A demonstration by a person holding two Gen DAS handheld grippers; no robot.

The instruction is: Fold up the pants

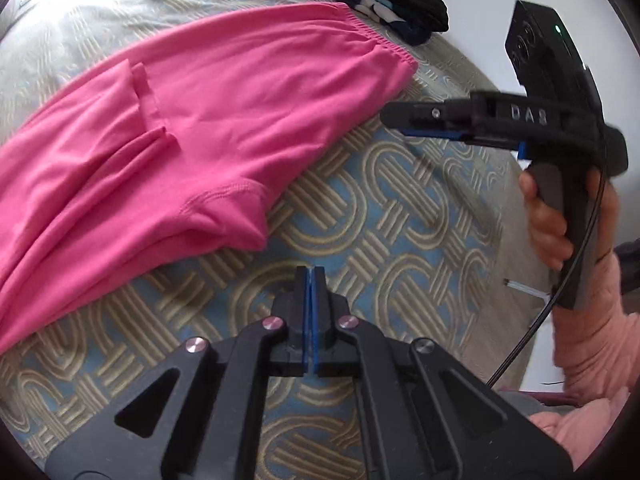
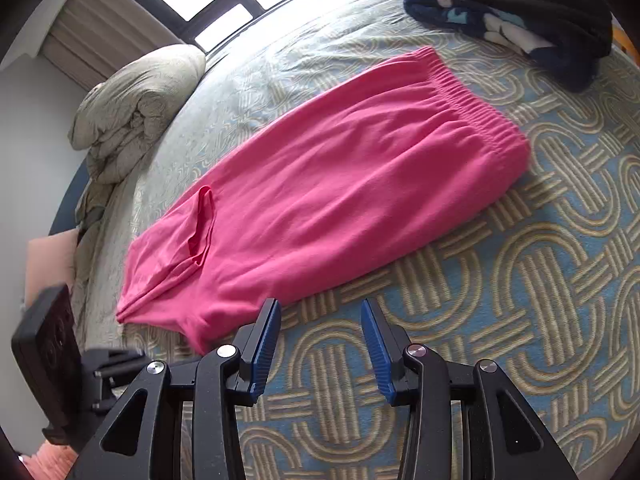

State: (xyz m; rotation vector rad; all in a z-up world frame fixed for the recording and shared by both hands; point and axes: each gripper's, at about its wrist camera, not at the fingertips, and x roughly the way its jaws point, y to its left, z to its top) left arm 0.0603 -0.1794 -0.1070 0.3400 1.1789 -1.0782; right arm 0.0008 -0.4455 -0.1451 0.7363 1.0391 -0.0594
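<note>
pants (image 2: 340, 200): pink, laid flat on the bed (image 2: 540, 260), already doubled lengthwise as it seems, with the waistband (image 2: 476, 108) at the far end and the leg ends near the left gripper.

left gripper (image 1: 312, 276): pressed together with nothing between the pads; it is held above the cover, just beside the crotch seam (image 1: 224, 196), not touching the cloth.

right gripper (image 2: 320, 320): spread apart and empty; it is held near the lower edge of the pants, apart from it.

step in hand: judged as the approach before the next fold, probably of the legs toward the waistband.

risk, layers: the cloth is thin and lies in two or more layers. If only the top layer is pinched, the layers would be pulled apart and the first fold would be undone.

risk, loose flap: a small folded flap (image 2: 202, 224) is seen on the upper side of the legs. If it is not smoothed, a lump could be closed inside the fold.

risk, cover: the bed cover is soft. If the pads are pushed too low, the cover could be caught together with the pants.

risk, left side: as the pads are closed, an edge cannot be taken until they are opened.

risk, clutter: dark clothes (image 2: 520, 12) lie near the waistband; a long fold could be landed on them.
</note>
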